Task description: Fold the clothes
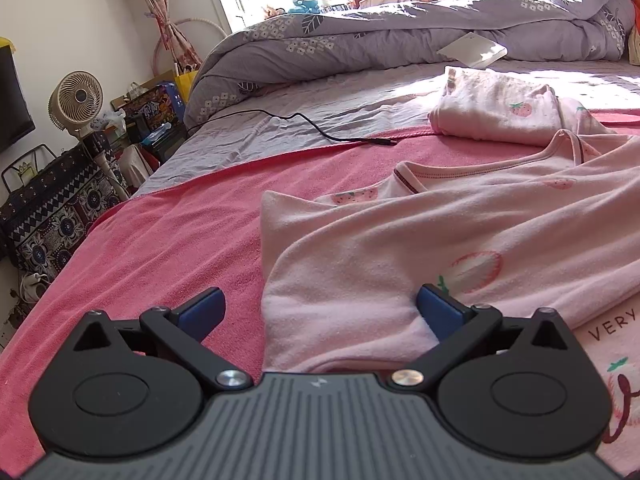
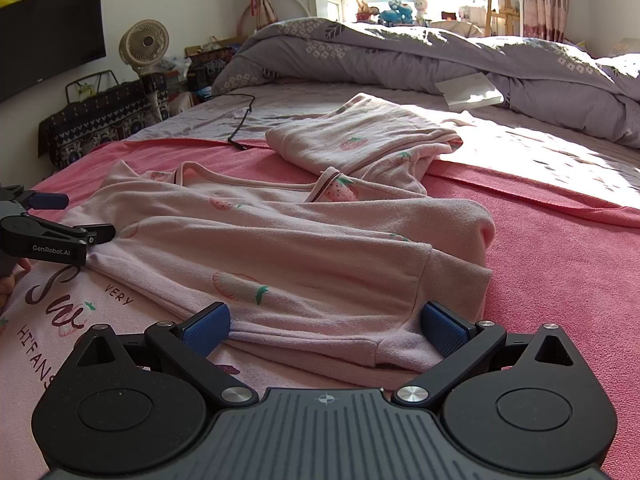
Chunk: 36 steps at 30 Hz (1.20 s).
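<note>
Left wrist: left gripper (image 1: 320,312) released, jaws wide apart, low over the bed. A folded sleeve edge of the pink top (image 1: 400,248) lies between the fingers; the right blue pad (image 1: 438,312) touches the fabric, the left one sits clear over the pink towel (image 1: 160,240). Nothing clamped. Top lies spread on the towel, neckline away from the camera, strawberry print and "VERY" lettering at right. Folded pants (image 1: 500,108) sit beyond the top, at the towel's far edge. Black cable (image 1: 320,128) runs across the grey sheet (image 1: 280,108) onto the towel edge. Grey quilt (image 1: 400,32) bunched at the back, white card (image 1: 472,50) lying against it. Fan (image 1: 76,100) off the bed at left.

Right wrist: right gripper (image 2: 326,326) also released, jaws wide. The sleeve cuff of the top (image 2: 300,248) lies between the fingers, both blue pads at the fabric's edges, not closed on it. Sleeve is folded across the body of the top. Left gripper (image 2: 72,218) visible at far left, jaws apart at the top's left edge, a bit of the hand (image 2: 10,280) below it. Pants (image 2: 360,140) behind the top, just touching its collar area, partly on the towel (image 2: 560,280). Cable (image 2: 244,120), quilt (image 2: 440,52), card (image 2: 468,90), fan (image 2: 144,46) behind.
</note>
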{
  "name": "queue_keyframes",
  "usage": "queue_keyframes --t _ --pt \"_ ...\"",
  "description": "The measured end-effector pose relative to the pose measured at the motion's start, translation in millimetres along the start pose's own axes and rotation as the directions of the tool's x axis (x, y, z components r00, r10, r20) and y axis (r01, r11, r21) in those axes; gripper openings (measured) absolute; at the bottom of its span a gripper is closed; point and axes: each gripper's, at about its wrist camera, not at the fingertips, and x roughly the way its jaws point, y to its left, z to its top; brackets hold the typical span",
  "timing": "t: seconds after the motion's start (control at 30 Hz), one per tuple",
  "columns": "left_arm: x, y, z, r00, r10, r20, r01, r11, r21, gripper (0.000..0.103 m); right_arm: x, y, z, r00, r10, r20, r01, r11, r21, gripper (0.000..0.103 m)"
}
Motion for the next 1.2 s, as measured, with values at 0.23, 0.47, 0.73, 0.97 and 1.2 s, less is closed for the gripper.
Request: queue_keyframes --t 0.23,0.47,0.73,0.97,1.2 --pt "0.1 -0.5 -0.1 1.0 0.0 0.0 0.0 1.0 0.001 0.103 -0.1 -0.1 0.0 1.0 0.0 0.0 0.0 1.0 0.0 0.103" --pt "0.3 -0.6 0.0 1.0 -0.002 0.0 0.002 1.0 -0.002 0.103 -0.2 0.0 0.0 1.0 0.0 0.0 0.0 1.0 0.0 0.103" --pt "-0.3 -0.2 -0.1 1.0 -0.004 -0.001 0.004 1.0 -0.004 0.103 0.0 0.0 0.2 1.0 0.0 0.0 0.0 1.0 0.0 0.103" --pt "0.4 0.5 -0.1 1.0 -0.007 -0.002 0.007 1.0 -0.007 0.103 -0.1 0.0 0.5 1.0 0.0 0.0 0.0 1.0 0.0 0.103" --pt "0.5 0.6 0.0 1.0 -0.008 -0.002 0.008 1.0 -0.009 0.103 0.0 0.0 0.4 1.0 0.0 0.0 0.0 1.0 0.0 0.103"
